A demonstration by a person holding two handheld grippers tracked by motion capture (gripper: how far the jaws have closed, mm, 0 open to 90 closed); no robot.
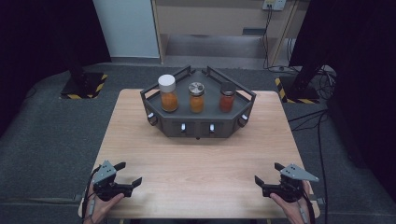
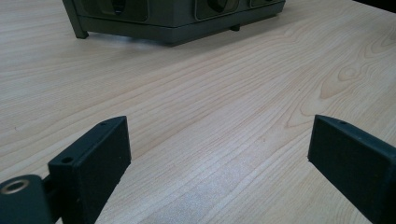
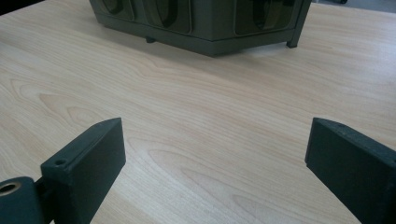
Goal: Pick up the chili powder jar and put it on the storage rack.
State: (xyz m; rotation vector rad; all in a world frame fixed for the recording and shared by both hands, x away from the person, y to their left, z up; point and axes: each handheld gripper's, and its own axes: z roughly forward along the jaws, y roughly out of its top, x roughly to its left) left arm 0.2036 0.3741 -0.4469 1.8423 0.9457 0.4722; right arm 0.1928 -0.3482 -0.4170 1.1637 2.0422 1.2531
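Jars: three stand upright in a row on the dark rack (image 1: 154,95) at the tabletop's (image 1: 196,158) far side: white-lidded orange jar (image 1: 168,93), metal-lidded orange jar (image 1: 196,97), dark-lidded, apparently red jar (image 1: 227,97). Left tongs (image 1: 128,173) and right tongs (image 1: 267,172) are parted, holding nothing, well apart from the rack.

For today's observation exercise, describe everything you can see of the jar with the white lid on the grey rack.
The jar with the white lid stands upright at the left end of a row of three on the dark grey rack. Its body looks like clear glass, filled with something orange; the broad white cap is on. It looks the largest of the three. It rests on the rack's top, apart from the middle jar. Both grippers are far from it.
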